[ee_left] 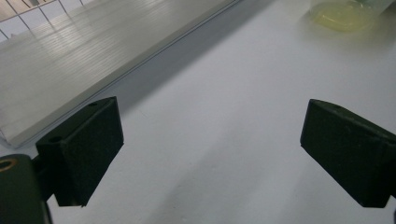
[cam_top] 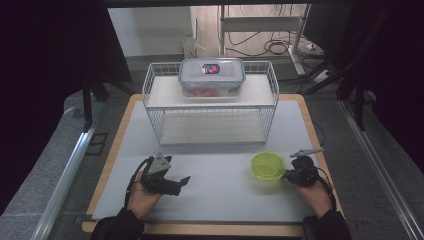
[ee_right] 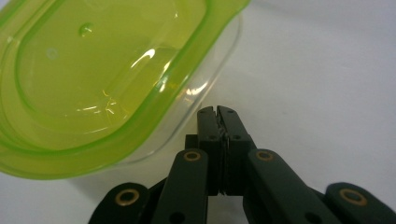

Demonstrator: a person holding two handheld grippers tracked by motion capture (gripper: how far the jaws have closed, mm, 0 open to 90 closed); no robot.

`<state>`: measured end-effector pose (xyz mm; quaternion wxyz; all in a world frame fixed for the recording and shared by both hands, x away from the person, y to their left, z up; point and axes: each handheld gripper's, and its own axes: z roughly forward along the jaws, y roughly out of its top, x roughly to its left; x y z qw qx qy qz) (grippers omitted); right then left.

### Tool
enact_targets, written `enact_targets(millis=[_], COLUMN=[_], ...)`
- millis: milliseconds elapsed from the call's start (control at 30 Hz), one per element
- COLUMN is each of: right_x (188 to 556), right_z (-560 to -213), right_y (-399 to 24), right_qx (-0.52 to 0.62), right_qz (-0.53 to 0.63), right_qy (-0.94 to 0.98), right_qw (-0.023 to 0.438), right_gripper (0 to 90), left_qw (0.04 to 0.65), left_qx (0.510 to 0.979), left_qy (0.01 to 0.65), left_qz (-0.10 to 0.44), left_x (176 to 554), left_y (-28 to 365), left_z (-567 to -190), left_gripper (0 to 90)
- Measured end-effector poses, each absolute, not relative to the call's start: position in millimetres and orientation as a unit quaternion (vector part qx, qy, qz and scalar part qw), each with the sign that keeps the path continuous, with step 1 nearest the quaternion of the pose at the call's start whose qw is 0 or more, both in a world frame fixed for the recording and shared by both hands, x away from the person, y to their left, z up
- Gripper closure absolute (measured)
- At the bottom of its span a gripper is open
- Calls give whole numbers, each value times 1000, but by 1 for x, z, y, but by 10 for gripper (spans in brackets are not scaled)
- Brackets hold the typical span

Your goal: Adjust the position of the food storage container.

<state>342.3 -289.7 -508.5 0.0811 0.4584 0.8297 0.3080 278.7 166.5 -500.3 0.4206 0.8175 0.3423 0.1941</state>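
The right gripper point(ee_right: 218, 111) sits just beside the small green-lidded box point(cam_top: 268, 166) on the front right of the table point(cam_top: 220, 200), its jaws pressed together on nothing, the tips at the clear wall below the lid's rim. The box stands upright, lid on, not lifted. The left gripper point(cam_top: 181, 183) rests well apart at front left, jaws wide apart and empty, pointing toward the box. Behind stands a wire rack point(cam_top: 210, 102) with a larger blue-lidded box point(cam_top: 212, 76) on its upper shelf. I judge the work barely begun: no grasp is made yet.
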Motion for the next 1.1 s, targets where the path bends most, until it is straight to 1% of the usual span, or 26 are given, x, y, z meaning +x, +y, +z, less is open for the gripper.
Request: enact_targets(millis=[200,367,767,1100], right_x=[343,345,350,353], right_z=[-510,-511,-516,-520], right_y=[-278,-264,-212,-174], right_qx=[446,433,392,364], right_qz=[309,316,331,338], right_qy=[837,842,858,868], right_qw=[78,65,25,10], right_gripper=[888,888,889,889], left_qw=[421,422,419,414], left_qx=[816,812,812,814], left_qy=[344,354,360,362], left_qz=[194,192,190,188], left_x=[278,273,269,270], left_y=[168,173,178,179], left_z=[-500,-501,-502,-503], left_gripper=[58,58,59,58])
